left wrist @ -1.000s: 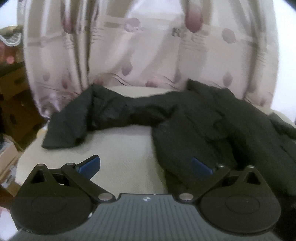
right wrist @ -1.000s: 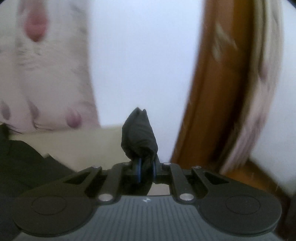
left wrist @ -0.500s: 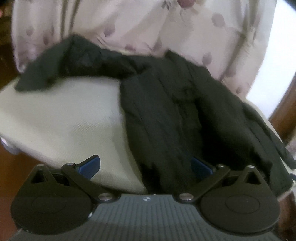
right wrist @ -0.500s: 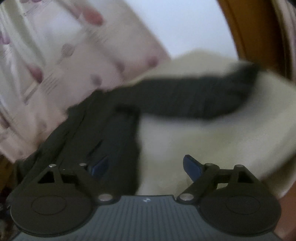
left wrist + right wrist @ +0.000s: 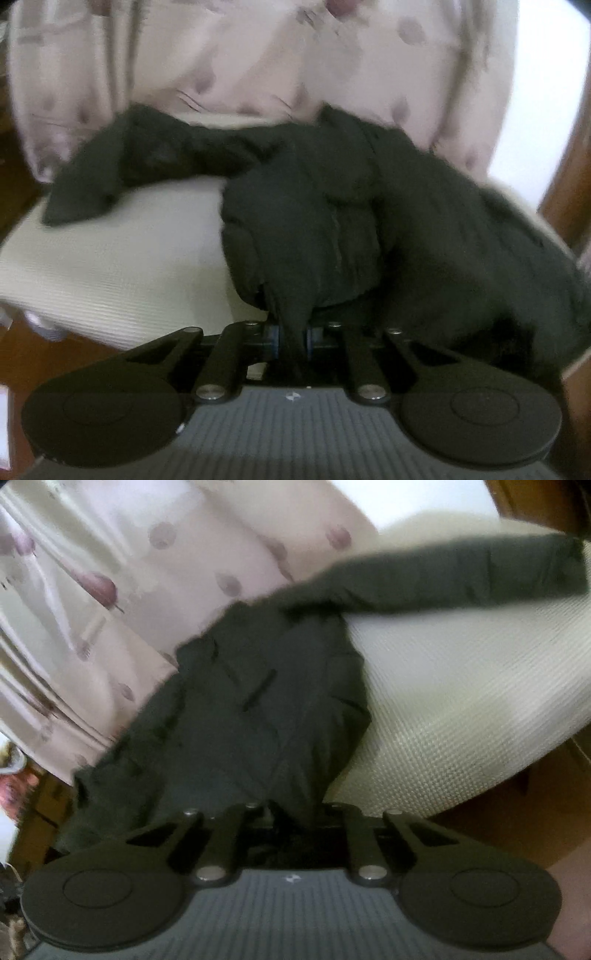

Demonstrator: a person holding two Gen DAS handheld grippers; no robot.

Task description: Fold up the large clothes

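Note:
A large dark jacket (image 5: 369, 206) lies spread on a cream textured surface (image 5: 122, 254). One sleeve reaches out to the far left in the left wrist view. My left gripper (image 5: 291, 338) is shut on the jacket's near hem, which bunches up between the fingers. In the right wrist view the jacket (image 5: 258, 709) runs from the gripper toward the curtain, with its other sleeve (image 5: 461, 579) stretched to the upper right. My right gripper (image 5: 295, 816) is shut on the jacket's near edge.
A pink patterned curtain (image 5: 258, 55) hangs close behind the surface. Brown floor (image 5: 498, 823) shows past the cream surface's (image 5: 480, 701) near edge. A wooden frame (image 5: 569, 177) stands at the right. Cardboard clutter (image 5: 33, 812) sits at the left.
Both grippers were open half a second ago and have closed on the jacket's near edge. One second ago the right gripper held the sleeve end, which now lies laid out on the surface.

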